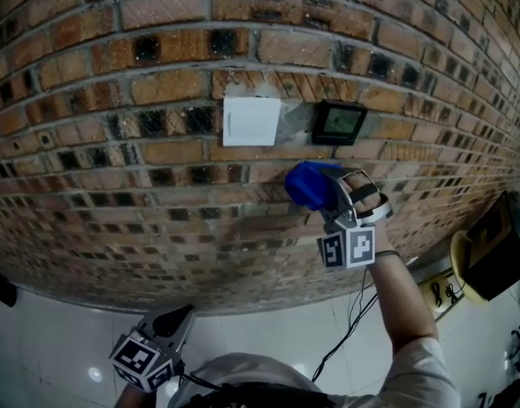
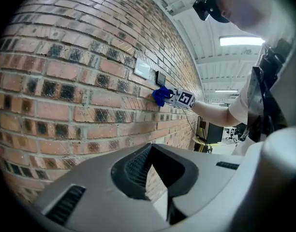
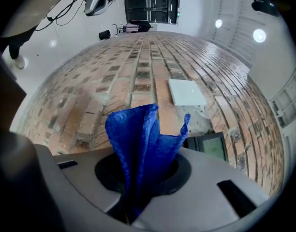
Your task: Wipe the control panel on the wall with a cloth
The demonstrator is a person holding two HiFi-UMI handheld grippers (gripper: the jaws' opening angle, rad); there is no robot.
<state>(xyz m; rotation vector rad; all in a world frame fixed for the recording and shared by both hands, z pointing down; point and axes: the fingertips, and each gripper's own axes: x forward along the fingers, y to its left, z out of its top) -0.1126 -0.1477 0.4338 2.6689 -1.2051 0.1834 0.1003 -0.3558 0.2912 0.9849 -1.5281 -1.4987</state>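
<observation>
As the right gripper [image 3: 136, 196] clamps it, the cloth [image 3: 138, 139] points at the wall [image 3: 138, 66].

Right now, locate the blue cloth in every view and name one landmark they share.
Head view: blue cloth right of centre, below the dark control panel.
Left gripper view: small, upper centre, against the brick wall.
Right gripper view: bottom centre, pinched by the right gripper.
Shared landmark: white wall plate.

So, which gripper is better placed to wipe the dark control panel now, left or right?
Right. The right gripper is shut on the blue cloth, just below the control panel. The left gripper is shut with nothing in it and hangs low, far from the panel.
</observation>
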